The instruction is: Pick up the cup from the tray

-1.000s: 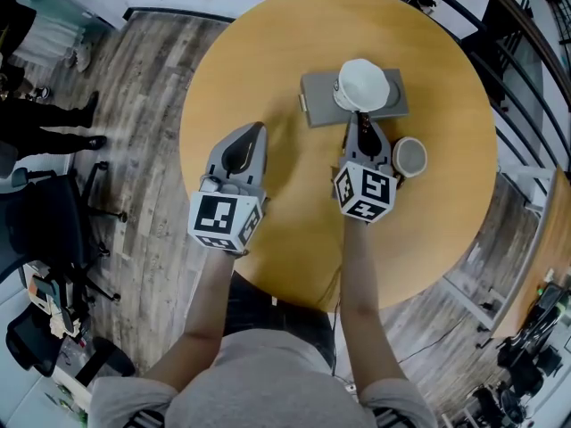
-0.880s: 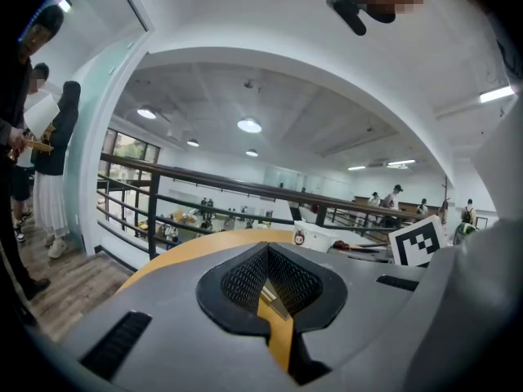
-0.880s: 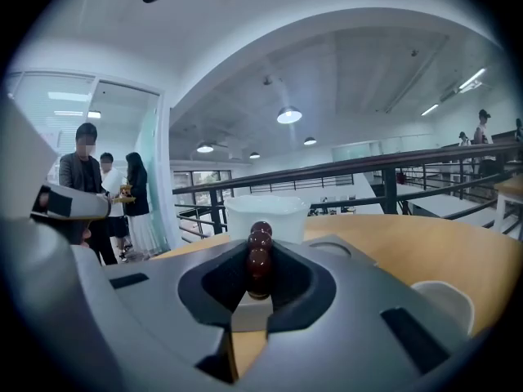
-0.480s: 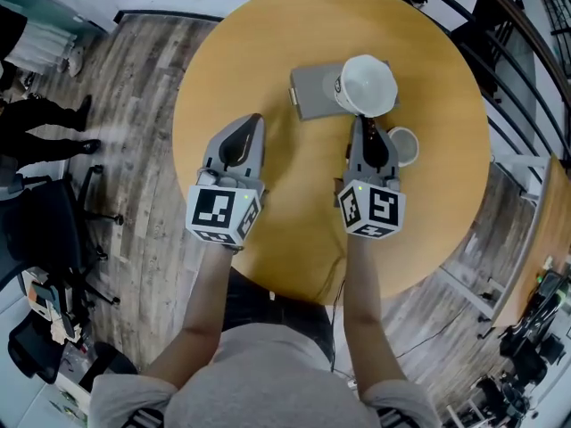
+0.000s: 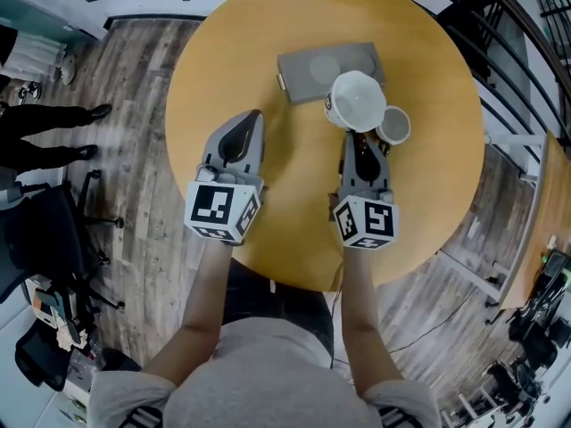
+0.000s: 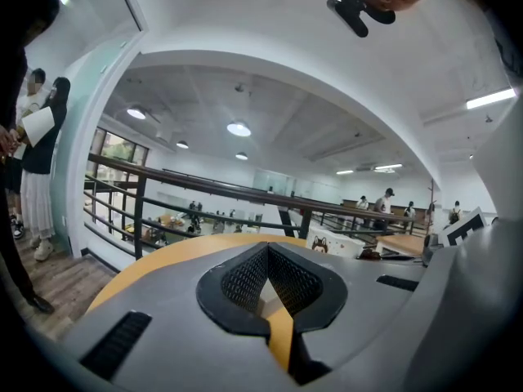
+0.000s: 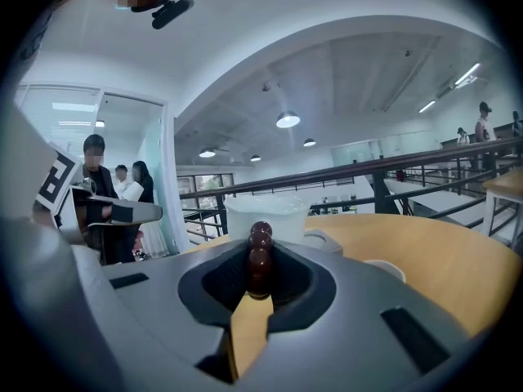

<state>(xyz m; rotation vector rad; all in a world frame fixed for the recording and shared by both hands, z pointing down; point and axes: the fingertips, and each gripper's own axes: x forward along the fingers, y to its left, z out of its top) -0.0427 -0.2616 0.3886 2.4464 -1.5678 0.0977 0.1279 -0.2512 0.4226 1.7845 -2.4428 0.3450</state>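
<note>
Head view has the round white cup (image 5: 357, 101) straight ahead of the right gripper (image 5: 359, 137), whose jaws clamp its brown beaded handle (image 7: 260, 256), over the near right corner of the flat grey tray (image 5: 308, 65), while the left gripper (image 5: 243, 130), jaws together and empty, hangs well apart.

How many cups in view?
2. Large white cup, held by its handle in the right gripper, near a corner of the tray; smaller cup on the table beside it. None seem hidden.
</note>
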